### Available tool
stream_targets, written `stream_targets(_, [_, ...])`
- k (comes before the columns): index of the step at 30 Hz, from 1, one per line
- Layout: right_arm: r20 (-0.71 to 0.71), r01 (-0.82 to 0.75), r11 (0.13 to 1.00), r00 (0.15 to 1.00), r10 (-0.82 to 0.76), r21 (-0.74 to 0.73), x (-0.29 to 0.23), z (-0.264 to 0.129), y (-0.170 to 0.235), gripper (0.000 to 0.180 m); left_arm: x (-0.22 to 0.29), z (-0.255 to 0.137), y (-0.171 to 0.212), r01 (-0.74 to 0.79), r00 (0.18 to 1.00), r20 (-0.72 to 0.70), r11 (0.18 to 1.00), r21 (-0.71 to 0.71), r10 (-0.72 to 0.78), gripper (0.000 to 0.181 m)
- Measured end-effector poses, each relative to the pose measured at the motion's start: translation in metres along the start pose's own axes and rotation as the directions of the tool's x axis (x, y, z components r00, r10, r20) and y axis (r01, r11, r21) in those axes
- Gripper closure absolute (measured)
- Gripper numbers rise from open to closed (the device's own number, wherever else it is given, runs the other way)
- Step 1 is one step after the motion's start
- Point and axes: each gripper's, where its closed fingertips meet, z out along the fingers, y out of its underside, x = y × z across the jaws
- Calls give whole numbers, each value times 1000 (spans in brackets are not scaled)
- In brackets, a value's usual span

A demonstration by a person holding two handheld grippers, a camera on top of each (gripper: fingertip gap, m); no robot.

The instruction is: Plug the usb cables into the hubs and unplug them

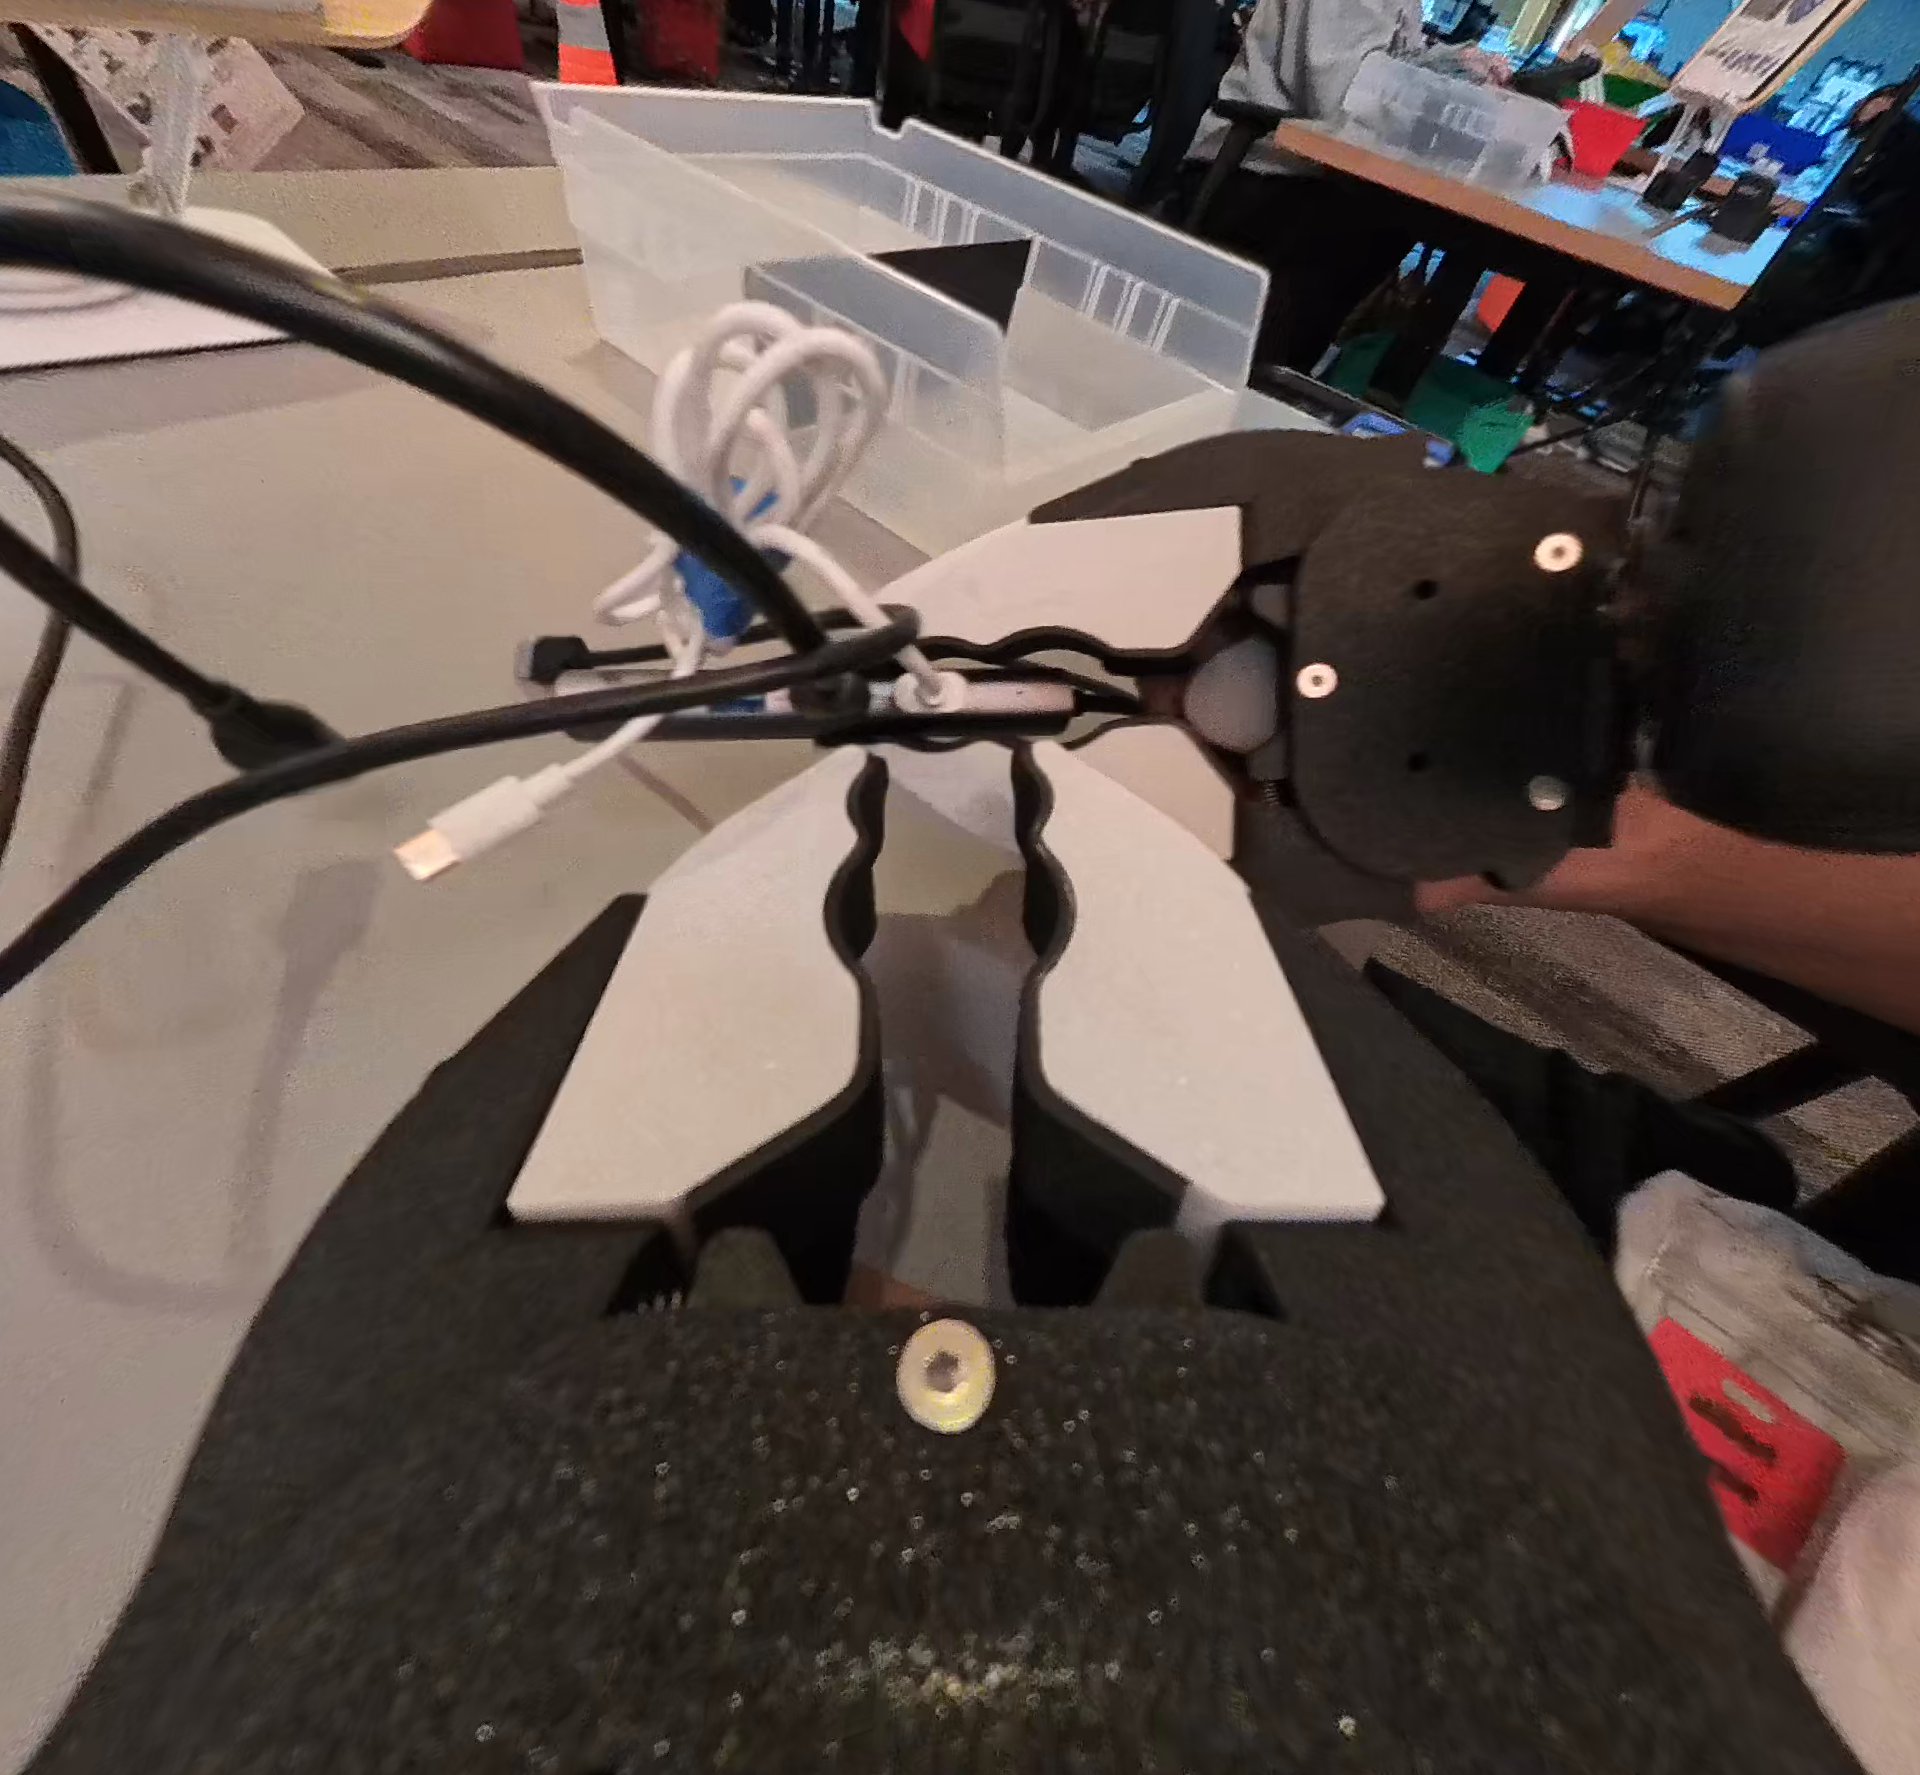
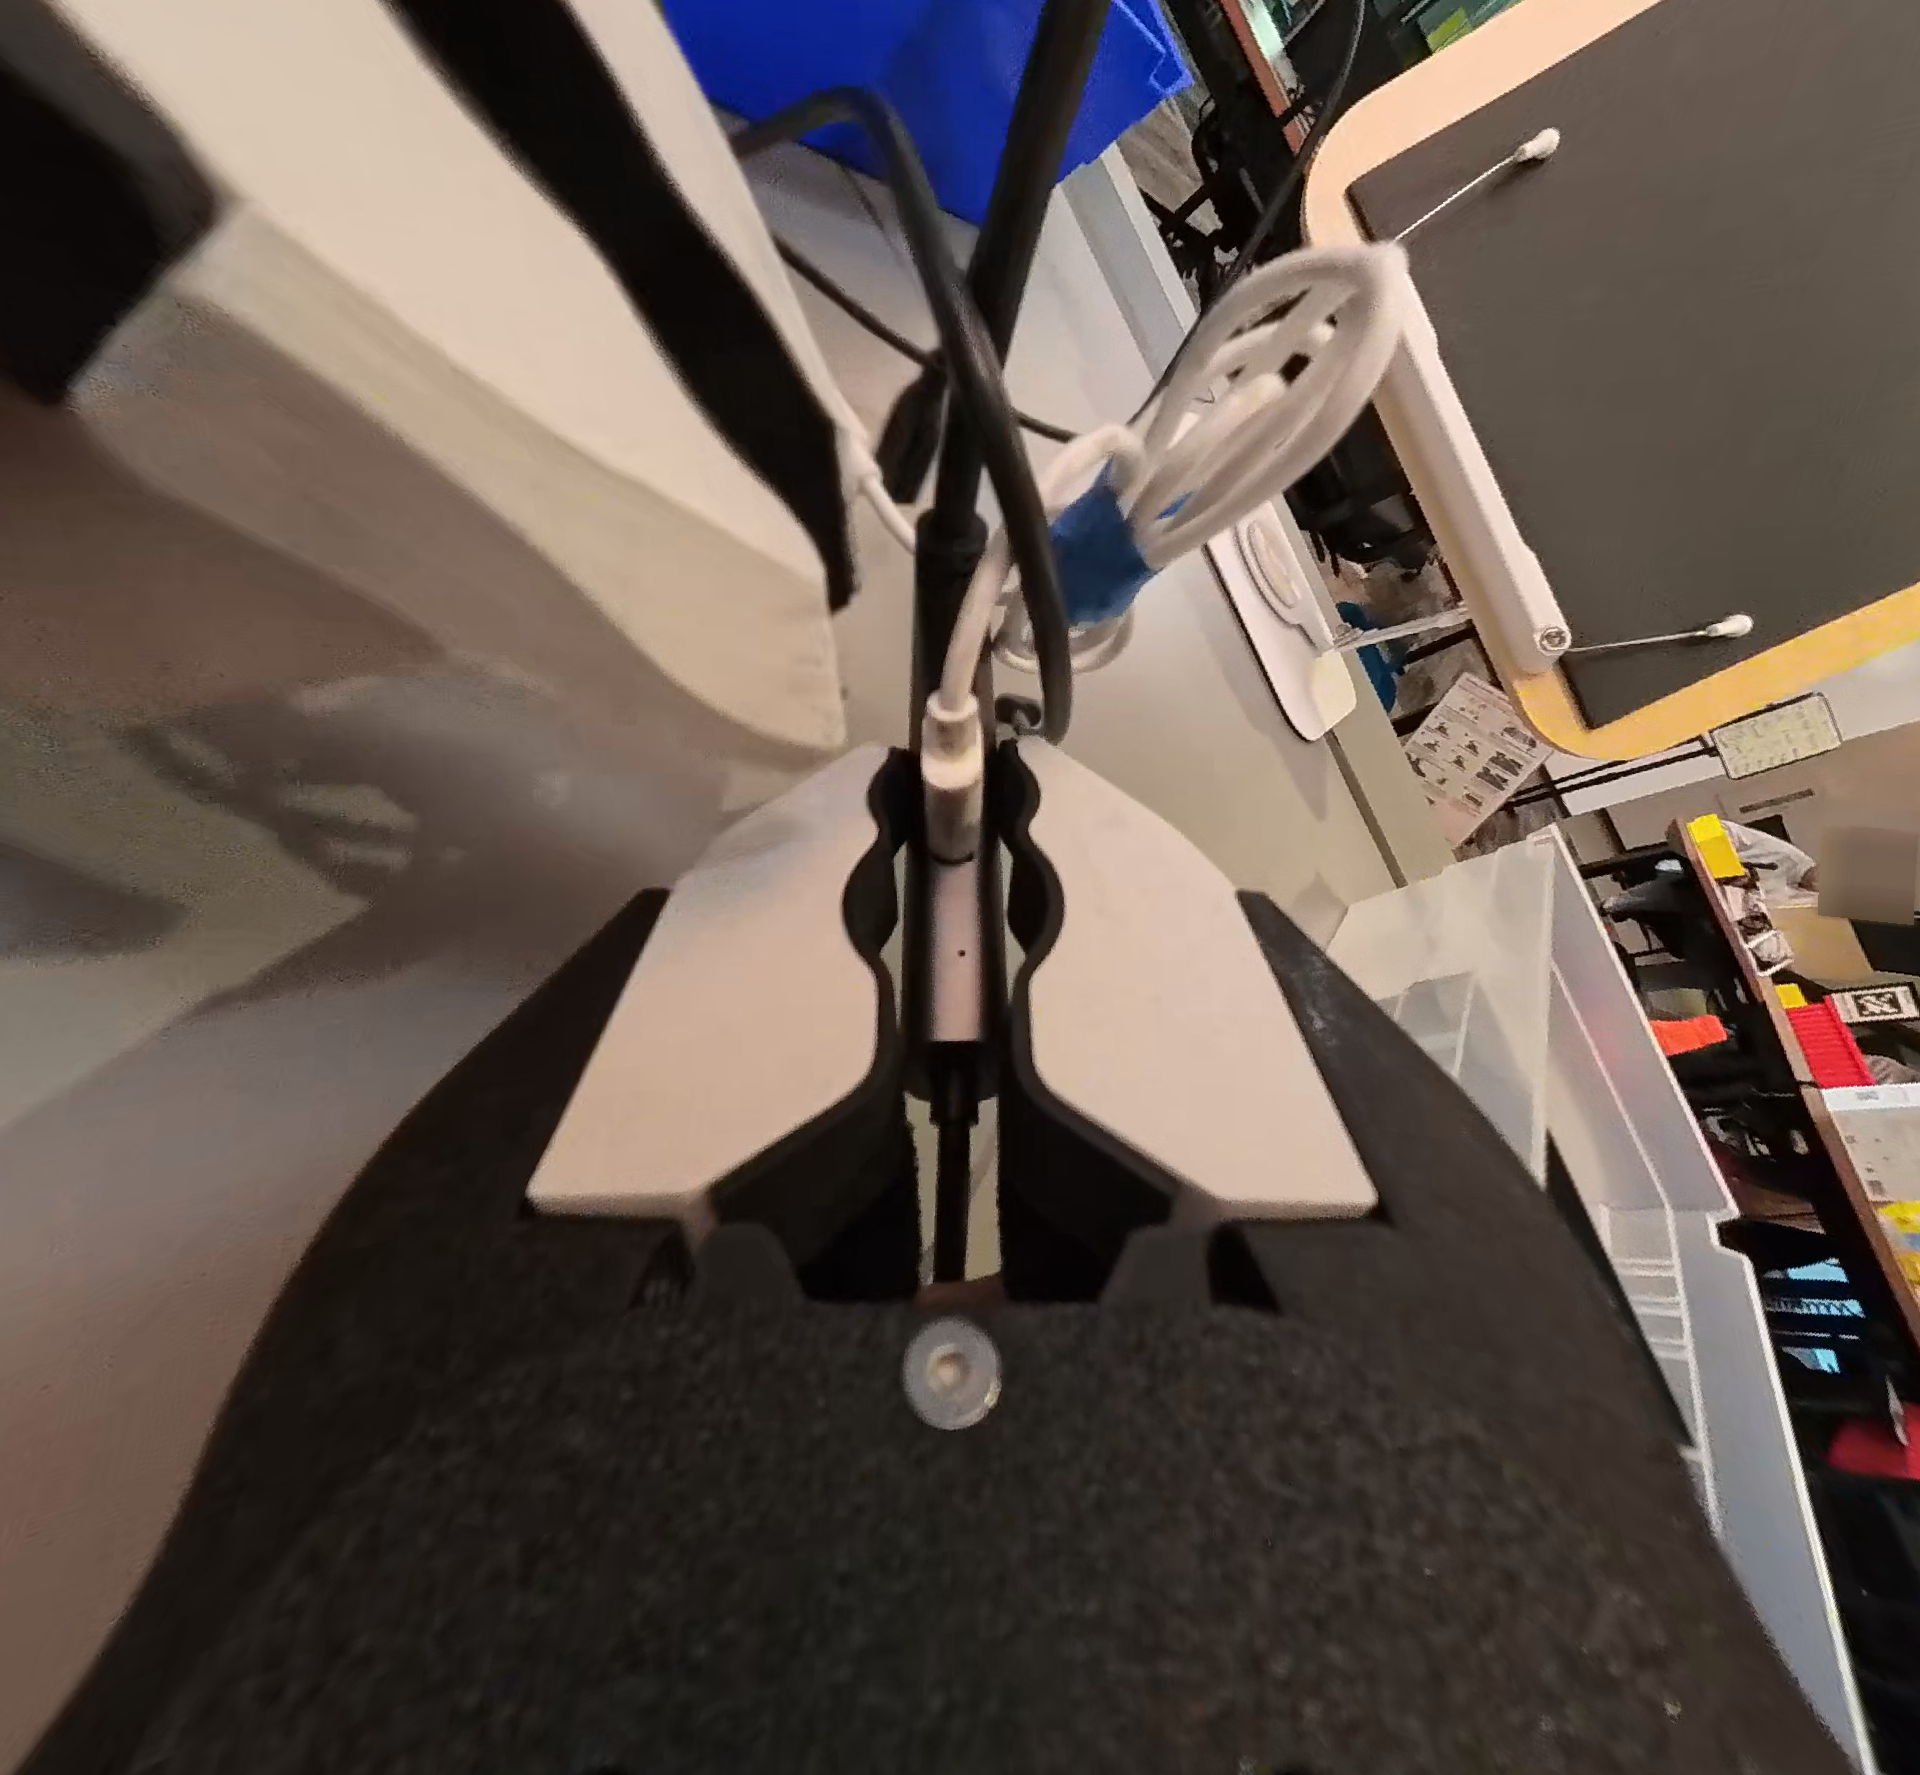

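The left tool [image 1: 951,790] gapes empty just before the hub [image 1: 997,695], which the right tool [image 2: 954,769] pinches above the desk [image 1: 312,582]. The white cable [image 1: 769,437], light and floppy, wants gripping by its stiff plug [image 1: 462,832], dangling left of the hub.

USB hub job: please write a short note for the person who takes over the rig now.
Right gripper: shut on the slim grey hub, held off the table.
Left gripper: open, empty, close below the hub.
White cable: one plug is in the hub's end; its coil hangs tied with a blue band, and the free plug dangles.
Black cables cross the hub.
Left: unplug the white cable.
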Motion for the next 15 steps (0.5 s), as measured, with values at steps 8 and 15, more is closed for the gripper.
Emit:
stream_targets(8, [2, 60, 998, 998, -60, -18, -9, -2, -4, 163, 1, 8, -1, 33, 999, 30, 999, 15, -34, 170])
stream_targets(15, [-32, 180, 983, 983, -181, -35, -9, -4, -6, 163, -1, 7, -3, -27, 997, 78, 999, 20, 25, 175])
